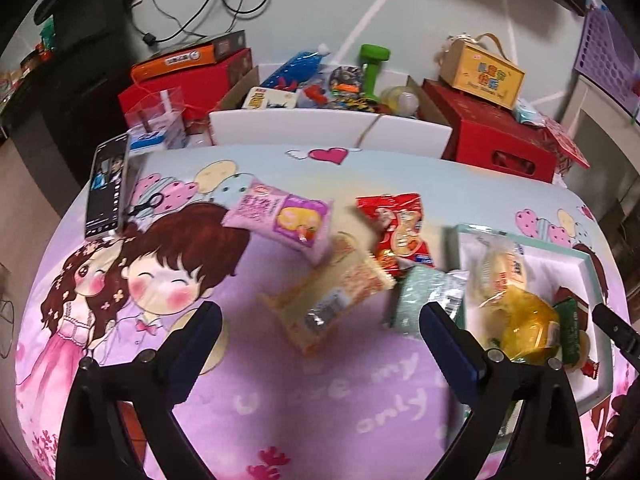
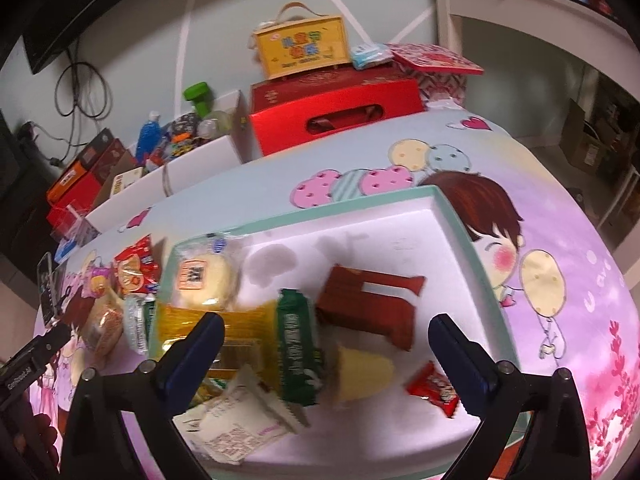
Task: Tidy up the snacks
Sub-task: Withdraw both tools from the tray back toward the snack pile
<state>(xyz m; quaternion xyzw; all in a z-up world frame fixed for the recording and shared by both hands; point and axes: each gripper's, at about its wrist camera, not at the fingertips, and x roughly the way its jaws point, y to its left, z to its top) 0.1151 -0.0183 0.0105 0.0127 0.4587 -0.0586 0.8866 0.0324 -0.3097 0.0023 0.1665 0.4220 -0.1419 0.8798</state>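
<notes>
A white tray with a mint rim [image 2: 360, 204] lies on the cartoon tablecloth and holds several snacks: a brown packet [image 2: 372, 308], a green bar [image 2: 296, 344], a yellow packet [image 2: 216, 324], a pale bun [image 2: 204, 276] and a small red packet [image 2: 434, 390]. My right gripper [image 2: 326, 344] is open and empty above them. In the left wrist view, a pink packet [image 1: 280, 216], a red packet [image 1: 400, 228], an orange-white packet [image 1: 332, 292] and a mint packet [image 1: 424, 296] lie loose left of the tray [image 1: 576, 256]. My left gripper [image 1: 320, 332] is open and empty, just above the orange-white packet.
A phone [image 1: 106, 188] stands at the table's left edge. Behind the table are red boxes [image 1: 504, 140], a yellow carry box [image 1: 484, 72], and an open cardboard box of toys [image 1: 328, 120]. The right gripper's tip [image 1: 616, 328] shows at the right edge.
</notes>
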